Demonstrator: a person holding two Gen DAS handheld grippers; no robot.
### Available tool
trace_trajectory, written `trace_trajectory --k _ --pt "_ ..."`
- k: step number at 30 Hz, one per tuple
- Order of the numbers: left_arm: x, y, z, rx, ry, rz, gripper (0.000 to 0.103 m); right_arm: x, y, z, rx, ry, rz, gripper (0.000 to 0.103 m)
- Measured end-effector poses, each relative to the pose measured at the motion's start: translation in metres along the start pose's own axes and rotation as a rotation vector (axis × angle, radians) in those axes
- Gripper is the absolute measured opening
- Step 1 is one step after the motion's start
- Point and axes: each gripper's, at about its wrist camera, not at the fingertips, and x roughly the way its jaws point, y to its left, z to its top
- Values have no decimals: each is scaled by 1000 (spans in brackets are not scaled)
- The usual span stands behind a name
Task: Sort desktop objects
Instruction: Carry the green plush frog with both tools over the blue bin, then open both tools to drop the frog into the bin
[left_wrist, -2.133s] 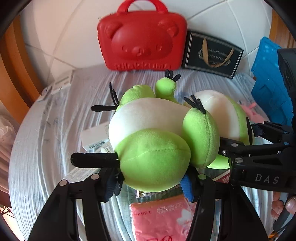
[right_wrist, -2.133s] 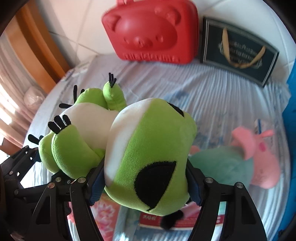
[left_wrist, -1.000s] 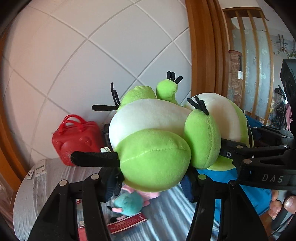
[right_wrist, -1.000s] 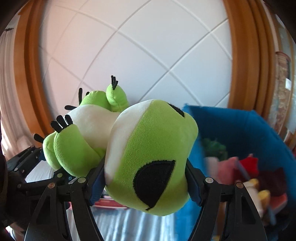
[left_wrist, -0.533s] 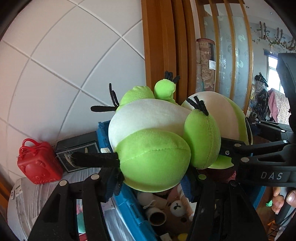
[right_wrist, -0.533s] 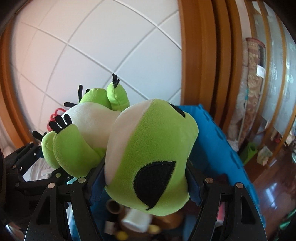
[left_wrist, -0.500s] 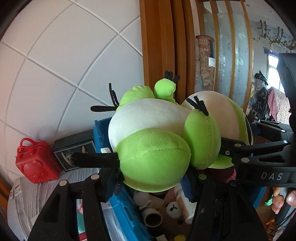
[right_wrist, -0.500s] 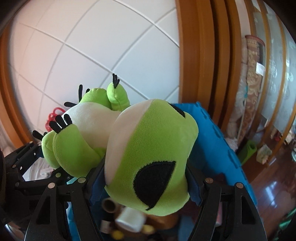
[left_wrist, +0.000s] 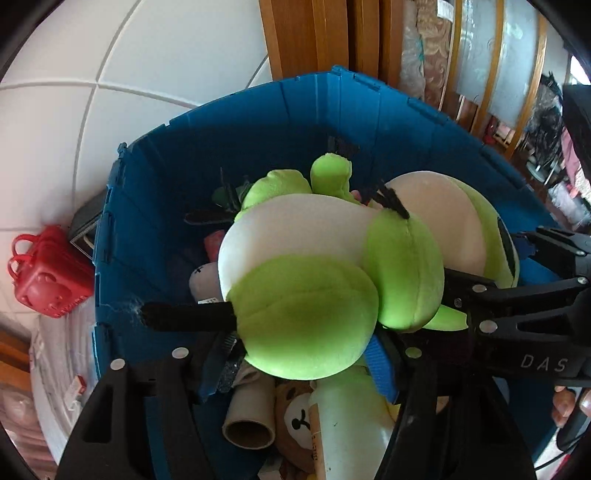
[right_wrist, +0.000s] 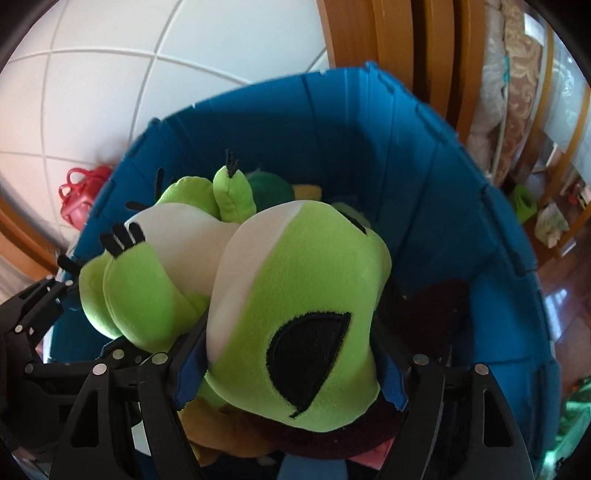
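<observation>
A green and white plush frog (left_wrist: 306, 295) hangs between both grippers above a blue bin (left_wrist: 236, 122). My left gripper (left_wrist: 299, 365) is shut on the frog's lower body. My right gripper (right_wrist: 291, 365) is shut on the frog's head (right_wrist: 295, 295), the one with the black eye patch. The bin (right_wrist: 406, 147) fills both views below the frog. It holds several toys, among them a brown bear plush (left_wrist: 295, 417), a cardboard tube (left_wrist: 249, 424) and a white bottle (left_wrist: 343, 424).
A red bear-shaped case (left_wrist: 48, 273) stands on the table left of the bin, also in the right wrist view (right_wrist: 79, 197). A white tiled wall (left_wrist: 110, 74) rises behind. Wooden frames (left_wrist: 332, 33) and a wooden floor (right_wrist: 565, 291) lie to the right.
Both grippers have carried the frog rightward off the table to above the blue bin and tilted down toward its inside. The grip on the frog has not changed.
</observation>
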Motion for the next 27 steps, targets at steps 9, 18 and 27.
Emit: trace_trajectory --k 9,18,27 --pt "-21 1 -8 -8 -27 46 68 0 -5 10 -29 -21 -16 86" --pt "-57 7 -36 -42 -86 19 68 -38 0 -12 -27 -99 2 99" --pt "-98 13 -80 -37 -194 -28 75 -72 24 -57 -49 -169 -65 103"
